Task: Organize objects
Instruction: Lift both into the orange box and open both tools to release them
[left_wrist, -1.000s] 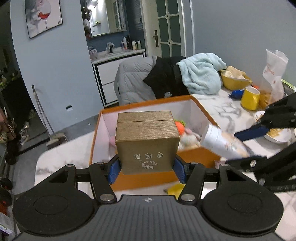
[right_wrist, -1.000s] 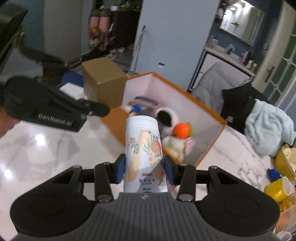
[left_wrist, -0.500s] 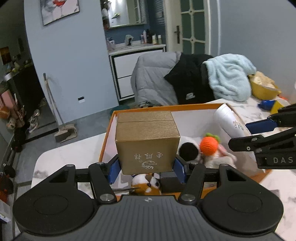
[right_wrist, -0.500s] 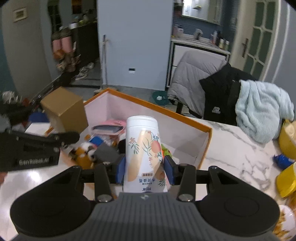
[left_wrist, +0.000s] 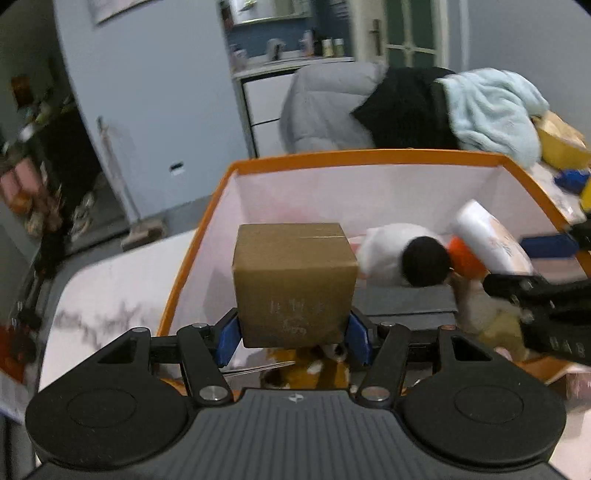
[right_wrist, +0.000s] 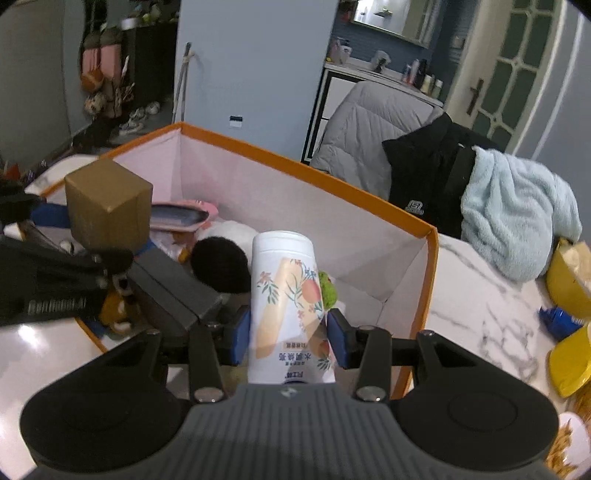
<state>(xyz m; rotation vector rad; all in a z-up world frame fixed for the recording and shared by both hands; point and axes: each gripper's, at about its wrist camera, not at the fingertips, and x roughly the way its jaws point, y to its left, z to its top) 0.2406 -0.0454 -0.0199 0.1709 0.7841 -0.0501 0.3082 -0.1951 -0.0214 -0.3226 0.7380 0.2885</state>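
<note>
Both loads now hang inside the orange bin (left_wrist: 369, 157), lower than 1 s ago: left gripper (left_wrist: 293, 338) clamps gold box (left_wrist: 293, 284), right gripper (right_wrist: 290, 334) clamps floral bottle (right_wrist: 286, 291) w/ release likely next.

Dim, cool indoor light fills both fisheye views, with dark vignetted corners and bowed walls at the edges. The left view is motion-smeared, so the print on the brown cardboard box (left_wrist: 294, 284) is perhaps illegible. A bright glare patch sits on the glossy white marble tabletop (right_wrist: 33, 332) in the right view.

Carton (left_wrist: 295, 280) left of bottle (left_wrist: 491, 243), over bin (left_wrist: 369, 157)
</note>
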